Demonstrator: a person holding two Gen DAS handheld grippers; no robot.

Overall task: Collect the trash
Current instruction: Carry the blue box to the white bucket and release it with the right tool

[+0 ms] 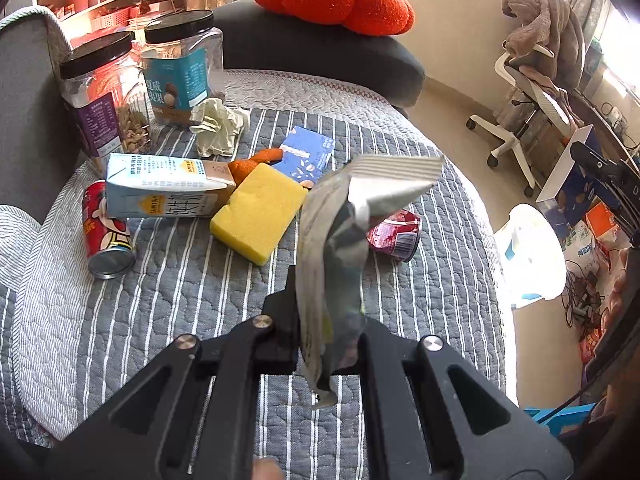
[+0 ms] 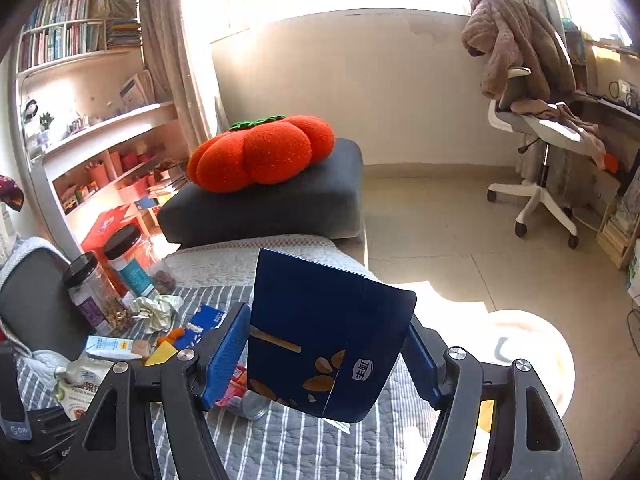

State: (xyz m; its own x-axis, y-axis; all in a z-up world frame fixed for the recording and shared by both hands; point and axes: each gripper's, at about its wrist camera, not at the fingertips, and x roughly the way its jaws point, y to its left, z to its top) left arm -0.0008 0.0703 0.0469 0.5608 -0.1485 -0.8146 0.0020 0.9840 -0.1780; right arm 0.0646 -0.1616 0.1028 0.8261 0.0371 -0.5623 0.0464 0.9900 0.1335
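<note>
Here I'm holding a wrapper [image 1: 336, 240] clenched in my left fingers [image 1: 288, 304] and a blue box [image 2: 320, 340] gripped between my right fingers [image 2: 224, 348] above the bed [image 1: 180, 280].

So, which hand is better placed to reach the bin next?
Probably the right tongs: they hold the blue box with the white bin just beyond. The left tongs hold a pouch over the bed.

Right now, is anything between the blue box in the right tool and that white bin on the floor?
Nothing visible. The right tool holds the blue box over the striped cover's edge, and the white bin sits just beyond it, sunlit and overexposed, with no object between.
</note>
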